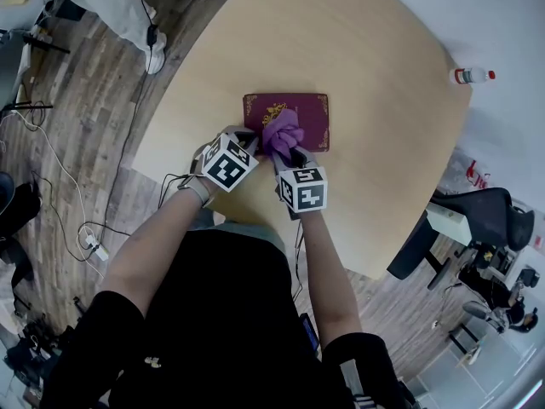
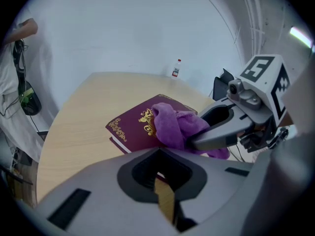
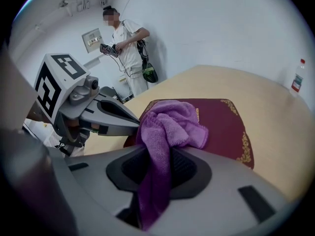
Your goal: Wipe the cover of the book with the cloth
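Book point(image 1: 313, 116) flat, long axis L-R; cloth point(image 1: 282, 132) in R claw point(image 1: 292, 154).

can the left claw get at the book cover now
Probably yes: the left claw sits at the near corner of the book, and that side of its cover lies bare beside the cloth.
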